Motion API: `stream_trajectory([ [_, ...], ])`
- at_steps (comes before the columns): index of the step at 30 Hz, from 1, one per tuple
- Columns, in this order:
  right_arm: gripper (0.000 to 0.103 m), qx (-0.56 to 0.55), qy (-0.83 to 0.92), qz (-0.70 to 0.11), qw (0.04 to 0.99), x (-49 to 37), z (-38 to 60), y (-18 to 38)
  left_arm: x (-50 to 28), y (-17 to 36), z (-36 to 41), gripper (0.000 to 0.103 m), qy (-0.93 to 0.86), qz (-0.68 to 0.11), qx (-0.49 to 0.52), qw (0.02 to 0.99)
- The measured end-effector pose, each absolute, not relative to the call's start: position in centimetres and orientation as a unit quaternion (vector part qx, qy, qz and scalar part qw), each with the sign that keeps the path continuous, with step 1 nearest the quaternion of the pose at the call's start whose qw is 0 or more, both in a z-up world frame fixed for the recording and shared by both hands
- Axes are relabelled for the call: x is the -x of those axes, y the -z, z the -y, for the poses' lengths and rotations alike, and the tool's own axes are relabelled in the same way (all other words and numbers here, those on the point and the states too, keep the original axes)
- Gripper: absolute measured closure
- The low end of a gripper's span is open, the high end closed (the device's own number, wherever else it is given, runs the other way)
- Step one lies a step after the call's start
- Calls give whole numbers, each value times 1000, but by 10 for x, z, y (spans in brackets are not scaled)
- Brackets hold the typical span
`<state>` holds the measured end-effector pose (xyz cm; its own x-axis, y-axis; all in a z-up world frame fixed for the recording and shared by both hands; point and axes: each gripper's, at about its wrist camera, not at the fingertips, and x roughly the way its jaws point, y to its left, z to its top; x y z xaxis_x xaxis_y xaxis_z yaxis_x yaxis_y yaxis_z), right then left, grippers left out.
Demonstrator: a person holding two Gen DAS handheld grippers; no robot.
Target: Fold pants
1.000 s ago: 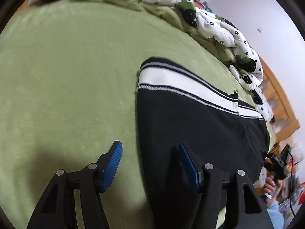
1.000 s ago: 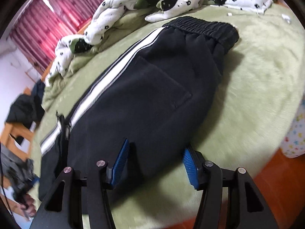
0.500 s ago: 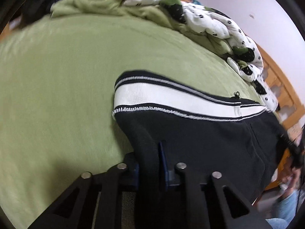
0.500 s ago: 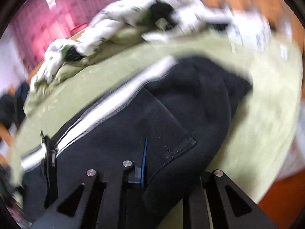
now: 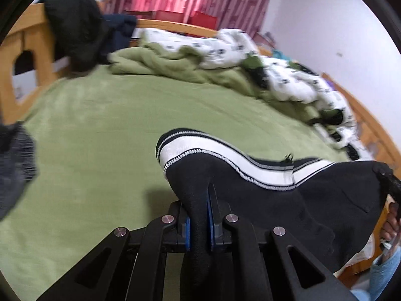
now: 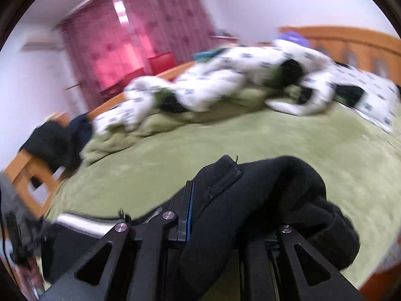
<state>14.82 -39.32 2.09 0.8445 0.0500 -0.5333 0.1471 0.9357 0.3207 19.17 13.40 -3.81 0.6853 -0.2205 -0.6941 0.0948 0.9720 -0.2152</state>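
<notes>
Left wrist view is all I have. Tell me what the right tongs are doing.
Observer: The right tongs are shut on the pants, with black fabric bunched over the right finger.
Operator: Say which part they grip.
Observer: A black seamed edge; the white stripe trails low on the left there.
Operator: Report what lies behind them.
Observer: The green blanket, then a wooden headboard on the right, which your view lacks.
</notes>
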Motion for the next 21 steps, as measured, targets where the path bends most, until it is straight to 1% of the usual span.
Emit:
stream_trajectory([
  [2,89,-175,-11,-293,940,-157,370,-6,-188,55,-158,92,61,-408,70,908],
  [4,88,-182,-43,-329,926,-168,356,19,-187,86,-177,89,49,-450,61,889],
  [6,87,-187,-61,-380,904,-178,340,60,-183,110,-187,75,20,-474,58,879],
  [7,84,-173,-57,-387,904,-174,333,71,-180,118,-190,73,-4,-478,53,877],
  [8,84,-161,-63,-394,903,-171,329,78,-175,123,-192,70,-28,-481,45,875],
  [10,68,-139,-77,-411,898,-156,325,88,-164,125,-192,64,-31,-476,47,878],
  [11,66,-135,-82,-418,894,-149,328,91,-159,123,-192,57,-29,-470,56,880],
  [12,66,-133,-84,-425,892,-139,331,95,-153,120,-191,50,-29,-463,69,883],
  [13,66,-131,-87,-434,887,-126,337,99,-148,115,-190,48,-29,-455,81,886],
  [15,66,-125,-86,-446,882,-102,346,103,-141,112,-183,47,-28,-444,94,891],
  [18,65,-129,-42,-436,890,-65,375,103,-128,106,-169,47,-10,-435,120,892],
  [20,63,-160,-21,-433,887,-53,396,107,-121,103,-155,45,25,-432,146,890],
  [21,60,-172,-14,-432,885,-50,402,111,-120,104,-148,43,37,-431,152,889],
])
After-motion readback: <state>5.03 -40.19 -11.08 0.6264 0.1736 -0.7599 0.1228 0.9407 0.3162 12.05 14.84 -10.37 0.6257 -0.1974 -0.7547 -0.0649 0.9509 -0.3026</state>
